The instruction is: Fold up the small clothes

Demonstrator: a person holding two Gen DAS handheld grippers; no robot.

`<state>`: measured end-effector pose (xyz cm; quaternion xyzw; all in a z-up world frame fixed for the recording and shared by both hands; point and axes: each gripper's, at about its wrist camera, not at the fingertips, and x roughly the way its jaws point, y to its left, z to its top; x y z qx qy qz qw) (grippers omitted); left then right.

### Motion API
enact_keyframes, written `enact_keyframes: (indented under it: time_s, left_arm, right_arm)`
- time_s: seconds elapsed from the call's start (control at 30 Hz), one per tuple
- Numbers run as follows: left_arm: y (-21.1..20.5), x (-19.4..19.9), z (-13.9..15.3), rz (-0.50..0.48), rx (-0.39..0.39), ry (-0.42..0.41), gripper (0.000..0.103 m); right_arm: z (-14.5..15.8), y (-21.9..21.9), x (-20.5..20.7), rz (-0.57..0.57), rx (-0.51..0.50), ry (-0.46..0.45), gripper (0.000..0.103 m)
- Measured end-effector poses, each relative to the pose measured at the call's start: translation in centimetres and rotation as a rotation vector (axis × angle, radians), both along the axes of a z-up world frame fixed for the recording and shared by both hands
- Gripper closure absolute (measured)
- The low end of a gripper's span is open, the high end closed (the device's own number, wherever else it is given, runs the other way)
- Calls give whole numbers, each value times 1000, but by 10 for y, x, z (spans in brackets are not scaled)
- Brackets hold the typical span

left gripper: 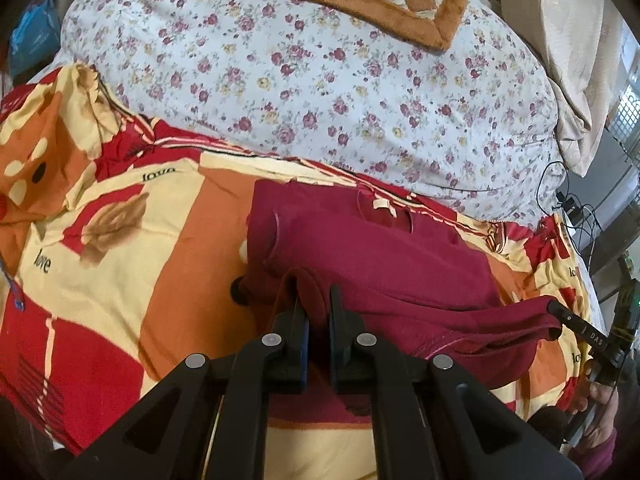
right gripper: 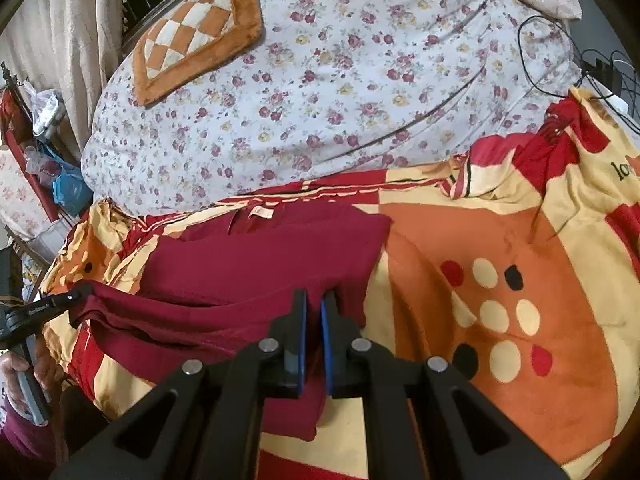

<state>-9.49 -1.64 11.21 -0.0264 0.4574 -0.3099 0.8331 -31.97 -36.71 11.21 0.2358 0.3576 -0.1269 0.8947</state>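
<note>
Both my left gripper [left gripper: 316, 300] and right gripper [right gripper: 314, 304] pinch the red shirt [left gripper: 372, 256] hem, ready to fold it forward

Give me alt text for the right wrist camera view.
The right gripper is shut on the near edge of a dark red garment lying on a red, orange and cream blanket. The left gripper pinches the garment's other corner; behind lies a floral duvet.

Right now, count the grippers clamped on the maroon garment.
2: the left gripper pinches the maroon garment at its near left edge; the right gripper pinches its near right edge. None seems hidden.
</note>
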Motion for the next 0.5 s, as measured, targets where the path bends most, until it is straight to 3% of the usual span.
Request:
enact_keyframes:
  time_s: [0.3,0.5]
  left_arm:
    - [-15,13,7,-9,10,-29,103]
    - [-26,31,-6,0,36,-17,103]
  right_arm:
    - [7,-13,9,-32,-8,-20,97]
    - [3,-19,27,-37,-17,-11,97]
